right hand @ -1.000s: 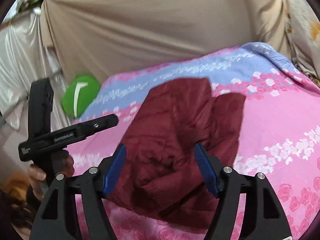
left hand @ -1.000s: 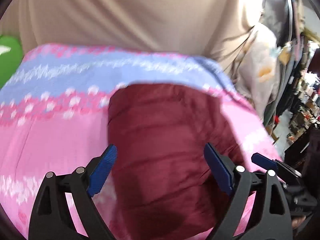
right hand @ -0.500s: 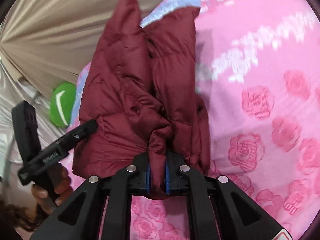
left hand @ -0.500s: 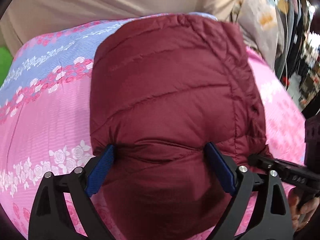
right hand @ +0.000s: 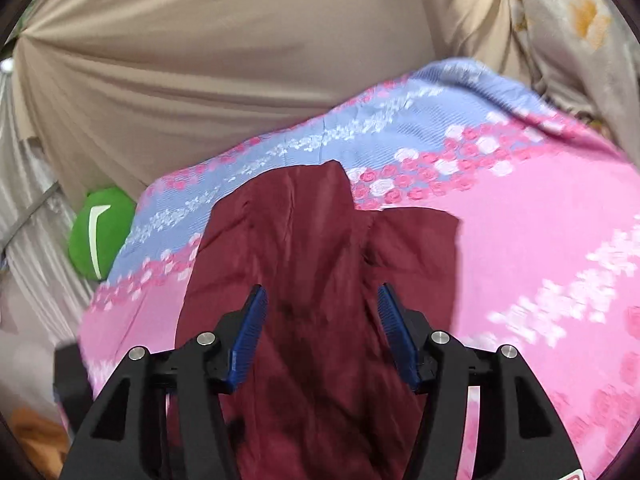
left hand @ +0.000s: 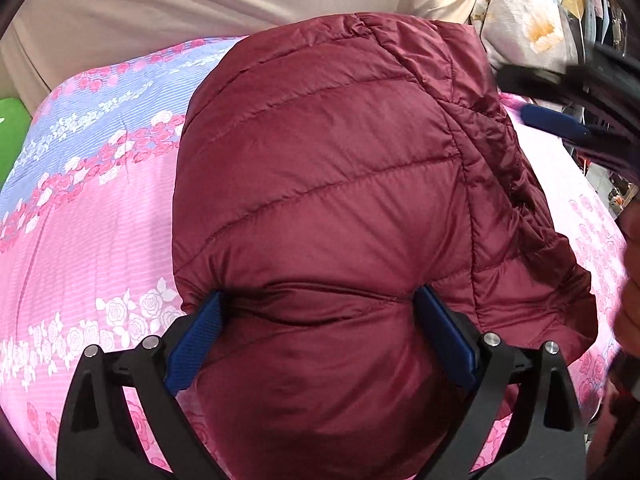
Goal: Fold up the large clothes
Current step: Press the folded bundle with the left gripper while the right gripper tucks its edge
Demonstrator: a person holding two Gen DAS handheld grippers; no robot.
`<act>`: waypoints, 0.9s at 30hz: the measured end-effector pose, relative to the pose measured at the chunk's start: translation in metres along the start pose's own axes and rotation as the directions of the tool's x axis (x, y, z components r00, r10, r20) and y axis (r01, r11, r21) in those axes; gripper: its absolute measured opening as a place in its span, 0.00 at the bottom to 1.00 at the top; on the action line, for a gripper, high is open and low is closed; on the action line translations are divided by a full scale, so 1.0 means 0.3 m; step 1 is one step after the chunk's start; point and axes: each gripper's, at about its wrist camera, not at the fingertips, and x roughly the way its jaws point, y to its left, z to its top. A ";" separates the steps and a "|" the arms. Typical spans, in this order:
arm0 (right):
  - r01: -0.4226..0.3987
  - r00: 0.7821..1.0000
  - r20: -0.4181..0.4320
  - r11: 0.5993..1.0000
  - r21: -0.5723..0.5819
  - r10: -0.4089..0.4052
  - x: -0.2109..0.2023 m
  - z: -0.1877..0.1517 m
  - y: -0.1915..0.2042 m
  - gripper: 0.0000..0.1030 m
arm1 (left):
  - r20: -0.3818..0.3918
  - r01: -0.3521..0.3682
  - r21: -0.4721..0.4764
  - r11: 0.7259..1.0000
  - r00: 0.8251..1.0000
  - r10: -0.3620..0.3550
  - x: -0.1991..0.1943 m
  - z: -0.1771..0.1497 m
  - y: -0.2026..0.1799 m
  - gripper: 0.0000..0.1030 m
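Blue fingers (left hand: 192, 344) of the left gripper (left hand: 320, 340) spread wide, bracketing the maroon jacket (left hand: 328, 200); the right gripper (right hand: 322, 336) is opening, empty. Jacket sits folded mid-bedspread (right hand: 540, 220); only tidying seems left.

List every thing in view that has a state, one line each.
maroon puffer jacket: folded into a bundle, lying on the bed.
floral bedsheet: spread flat under the jacket.
left hand-held gripper: jaws wide, opening, straddling the jacket's near edge.
right hand-held gripper: jaws opening, above the jacket, not gripping.
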 end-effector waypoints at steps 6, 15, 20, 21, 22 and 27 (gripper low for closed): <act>-0.021 0.999 -0.025 0.997 0.074 0.023 0.138 0.064 -0.026 0.15 | 0.000 0.002 -0.003 1.000 1.000 -0.002 -0.008 -0.003 -0.004 0.91; 0.127 0.987 -0.108 0.991 0.036 -0.122 0.358 0.029 -0.099 0.07 | 0.027 0.019 0.012 1.000 0.999 -0.019 -0.013 0.005 -0.018 0.93; 0.138 0.983 -0.127 0.990 0.017 -0.135 0.360 0.041 -0.101 0.08 | 0.035 0.056 -0.029 0.998 0.998 -0.055 -0.050 0.018 0.018 0.90; 0.137 0.985 -0.112 0.990 0.033 -0.132 0.328 0.044 -0.104 0.11 | 0.040 0.077 -0.051 0.996 0.996 -0.075 -0.069 0.023 0.043 0.89; 0.129 0.989 -0.079 0.991 0.046 -0.125 0.266 0.045 -0.100 0.15 | 0.054 0.095 -0.077 0.992 0.994 -0.091 -0.101 0.027 0.077 0.89; 0.045 0.999 0.033 0.990 -0.137 -0.041 -0.103 -0.038 0.041 0.19 | 0.060 0.119 -0.087 0.989 0.992 -0.114 -0.213 0.001 0.186 0.89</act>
